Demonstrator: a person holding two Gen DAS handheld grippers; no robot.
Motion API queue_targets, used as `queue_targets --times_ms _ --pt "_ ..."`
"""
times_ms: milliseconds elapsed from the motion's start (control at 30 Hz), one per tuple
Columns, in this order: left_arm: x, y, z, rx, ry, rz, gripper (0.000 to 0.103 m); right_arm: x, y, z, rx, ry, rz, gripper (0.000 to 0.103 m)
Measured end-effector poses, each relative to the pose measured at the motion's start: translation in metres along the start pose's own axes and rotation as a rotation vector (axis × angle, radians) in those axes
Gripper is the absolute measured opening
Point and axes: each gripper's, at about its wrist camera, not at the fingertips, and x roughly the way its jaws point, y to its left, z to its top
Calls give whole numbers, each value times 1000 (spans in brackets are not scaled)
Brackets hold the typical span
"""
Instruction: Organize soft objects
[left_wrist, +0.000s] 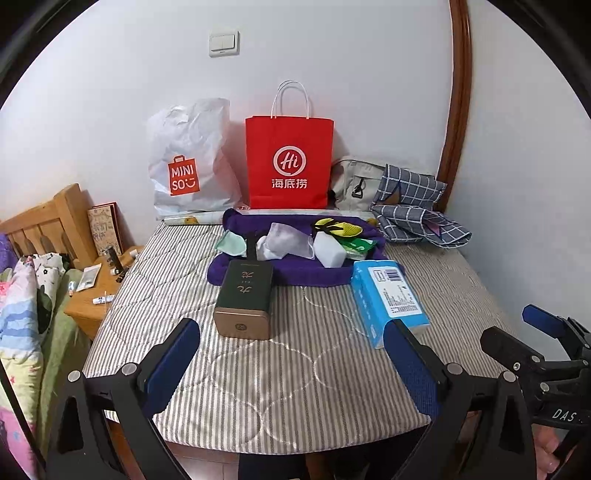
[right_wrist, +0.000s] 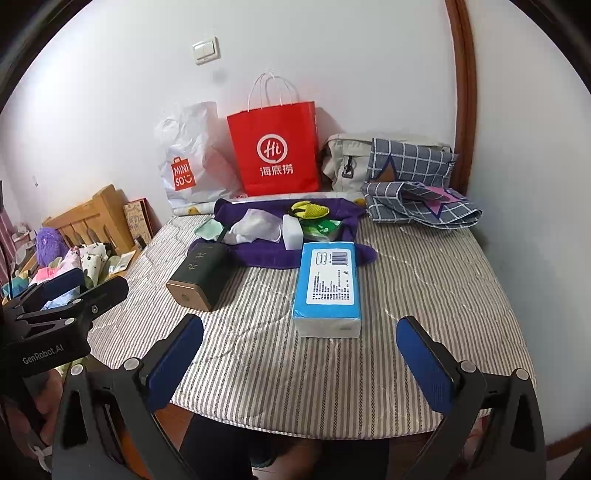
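A purple towel (left_wrist: 295, 275) lies spread on the striped table mat (left_wrist: 295, 369). On it sit a white sponge block (left_wrist: 330, 251), a pale pouch (left_wrist: 290, 240), a mint cloth (left_wrist: 231, 243), a yellow-and-black item (left_wrist: 336, 227) and a green packet (left_wrist: 360, 245). In front lie a dark green box (left_wrist: 245, 299) and a blue tissue pack (left_wrist: 388, 295). My left gripper (left_wrist: 291, 354) hovers open over the mat's near part, holding nothing. My right gripper (right_wrist: 301, 354) is open and empty too, just short of the tissue pack (right_wrist: 327, 288).
A red paper bag (left_wrist: 290, 162), a white plastic bag (left_wrist: 188, 162), a beige bag (left_wrist: 354, 182) and a checked blue cloth (left_wrist: 413, 206) line the back wall. A wooden bedside stand (left_wrist: 88, 306) and a bed with bedding (left_wrist: 22, 295) are on the left.
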Motion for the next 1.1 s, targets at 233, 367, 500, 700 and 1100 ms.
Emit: queue_targets --times_ms 233,367,500,700,1100 --pt "-8 -5 -5 8 -13 0 101 -10 -2 -6 -3 -5 -14 103" --pt "-14 -7 -6 6 -26 -2 101 -14 -1 -9 -8 -7 -11 103" --pt "-16 -7 -7 9 -29 -3 101 -18 2 -10 -12 -13 -9 103" --pt "-21 -5 -7 -3 -31 2 101 -22 5 -10 -20 -20 -8 103" --pt "-23 4 -6 -11 -27 5 101 -23 7 -10 -18 -22 1 103"
